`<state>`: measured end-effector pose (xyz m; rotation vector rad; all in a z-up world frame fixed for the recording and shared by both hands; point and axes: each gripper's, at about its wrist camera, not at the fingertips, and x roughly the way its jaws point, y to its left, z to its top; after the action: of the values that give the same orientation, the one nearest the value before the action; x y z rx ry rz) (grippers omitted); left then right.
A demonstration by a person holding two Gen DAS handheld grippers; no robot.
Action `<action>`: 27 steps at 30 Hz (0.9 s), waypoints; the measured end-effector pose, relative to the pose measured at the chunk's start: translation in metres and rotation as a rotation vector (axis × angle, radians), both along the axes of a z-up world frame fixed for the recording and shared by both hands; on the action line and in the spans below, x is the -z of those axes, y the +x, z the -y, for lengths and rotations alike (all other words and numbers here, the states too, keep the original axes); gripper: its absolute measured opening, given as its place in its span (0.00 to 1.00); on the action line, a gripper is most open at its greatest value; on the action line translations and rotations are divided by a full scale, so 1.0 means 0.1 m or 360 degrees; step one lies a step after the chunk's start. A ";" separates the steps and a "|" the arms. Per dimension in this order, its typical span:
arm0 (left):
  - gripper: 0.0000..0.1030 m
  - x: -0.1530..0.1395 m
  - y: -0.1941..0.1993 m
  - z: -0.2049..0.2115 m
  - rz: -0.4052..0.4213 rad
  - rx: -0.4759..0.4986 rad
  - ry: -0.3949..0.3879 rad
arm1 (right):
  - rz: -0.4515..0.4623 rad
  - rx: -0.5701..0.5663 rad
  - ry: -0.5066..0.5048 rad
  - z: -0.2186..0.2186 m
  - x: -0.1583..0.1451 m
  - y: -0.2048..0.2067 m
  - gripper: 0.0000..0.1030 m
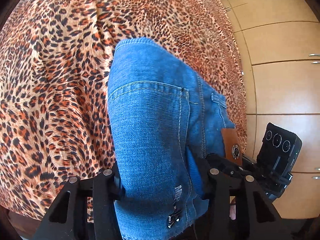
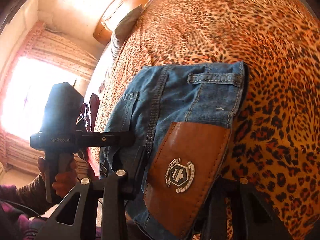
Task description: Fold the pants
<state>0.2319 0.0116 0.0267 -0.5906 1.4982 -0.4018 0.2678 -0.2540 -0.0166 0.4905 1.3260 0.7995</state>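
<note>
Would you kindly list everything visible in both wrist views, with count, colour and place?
jeans: one pair, blue denim, folded on the bedspread, held at the near end by both grippers.
leather patch: one, brown with a metal badge, on the jeans' waistband.
bedspread: one, leopard print, under the jeans.
cabinets: several doors, light wood, beside the bed.
window: one, bright, at the left of the right wrist view.
pillow: one, dark, at the bed's far end.
left gripper: black, shut on jeans.
right gripper: black, shut on jeans.
</note>
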 end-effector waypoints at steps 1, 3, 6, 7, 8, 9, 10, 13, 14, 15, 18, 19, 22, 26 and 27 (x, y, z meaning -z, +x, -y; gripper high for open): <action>0.46 -0.09 0.00 -0.04 0.0033 -0.0007 -0.0003 | 0.0023 -0.0011 0.0004 -0.04 -0.08 -0.02 0.36; 0.46 -0.25 0.07 -0.17 0.0106 -0.0053 -0.0026 | 0.0080 -0.0025 0.0011 -0.12 -0.24 0.05 0.37; 0.47 -0.55 0.17 -0.51 0.0262 -0.0127 0.0004 | 0.0218 -0.0039 0.0040 -0.34 -0.45 0.17 0.38; 0.47 -0.63 0.26 -0.62 0.0306 -0.0144 0.0025 | 0.0272 -0.0042 0.0041 -0.42 -0.51 0.24 0.38; 0.48 -0.67 0.35 -0.73 0.0357 -0.0168 0.0066 | 0.0316 -0.0050 0.0047 -0.54 -0.55 0.31 0.39; 0.48 -0.68 0.45 -0.83 0.0412 -0.0182 0.0127 | 0.0366 -0.0054 0.0049 -0.67 -0.56 0.40 0.39; 0.48 -0.67 0.55 -0.91 0.0460 -0.0179 0.0194 | 0.0398 -0.0039 0.0044 -0.79 -0.52 0.49 0.40; 0.50 -0.30 0.85 -0.95 0.0483 -0.0124 0.0478 | 0.0310 0.0013 -0.0007 -1.19 -0.11 0.83 0.42; 0.50 -0.09 0.94 -0.97 0.0423 -0.0095 0.0594 | 0.0238 0.0022 -0.0074 -1.31 0.10 0.91 0.42; 0.50 0.13 1.01 -1.01 0.0324 -0.0074 0.0682 | 0.0132 0.0044 -0.0176 -1.41 0.34 1.00 0.42; 0.50 0.44 1.06 -1.10 0.0173 -0.0049 0.0680 | -0.0116 0.0154 -0.0255 -1.45 0.76 1.10 0.42; 0.50 0.38 1.03 -1.10 0.0217 -0.0039 0.0655 | -0.0107 0.0207 -0.0219 -1.39 0.71 1.07 0.42; 0.53 0.16 0.88 -1.10 0.0325 0.0017 0.0648 | -0.0068 0.0275 -0.0186 -1.21 0.44 0.94 0.43; 0.72 -0.15 0.55 -0.97 0.0511 0.0047 0.0768 | 0.0049 0.0285 -0.0340 -1.11 -0.04 0.59 0.68; 0.78 -0.19 0.46 -0.95 0.0564 0.0047 0.0823 | 0.0090 0.0302 -0.0388 -1.11 -0.15 0.46 0.75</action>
<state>0.2777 0.1064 0.0454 -0.0794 1.2022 -0.1193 0.3141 -0.1431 -0.0012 0.3899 1.2830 0.4843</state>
